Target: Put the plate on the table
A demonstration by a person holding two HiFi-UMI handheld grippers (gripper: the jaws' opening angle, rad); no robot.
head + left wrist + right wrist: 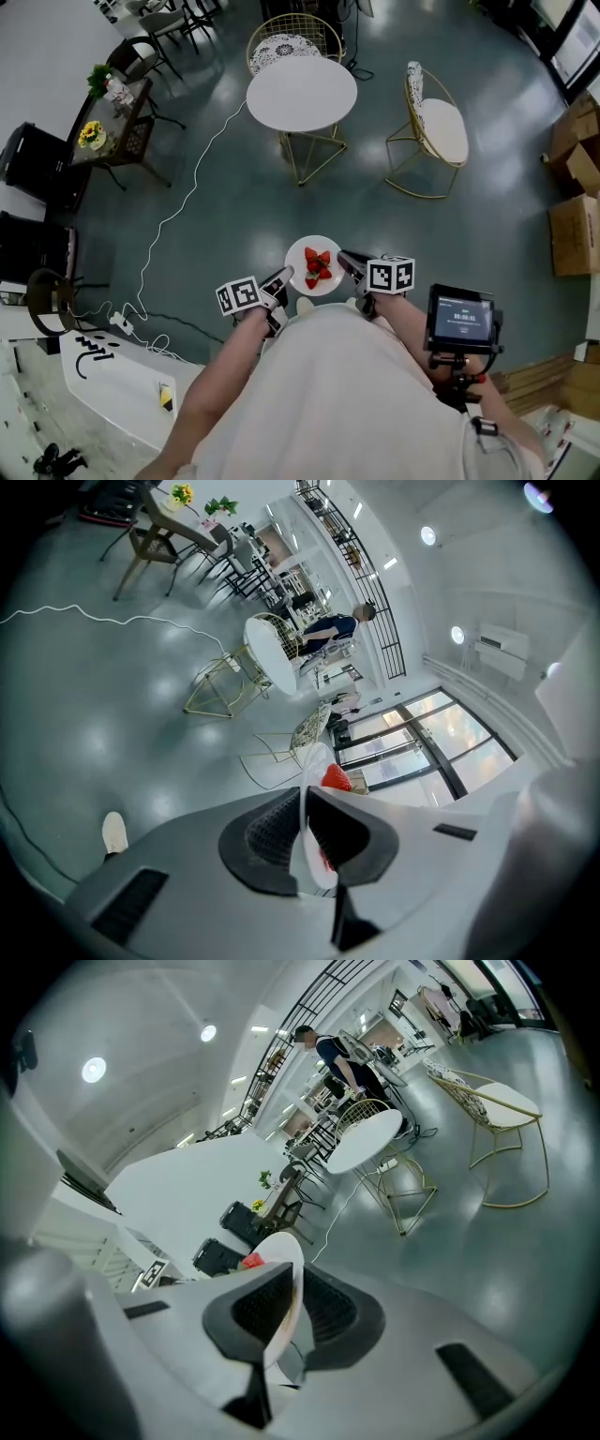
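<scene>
a round, glossy white plate (302,255) carrying red strawberries (318,266) sits face up above the polished grey floor (469,216). the left gripper (281,277) is clamped on its rim at 8 o'clock and the right gripper (347,262) at 2 o'clock. the round white table (301,94) on gold wire legs stands well apart at 12 o'clock. the digits on the small screen (461,317) are too small to read.
</scene>
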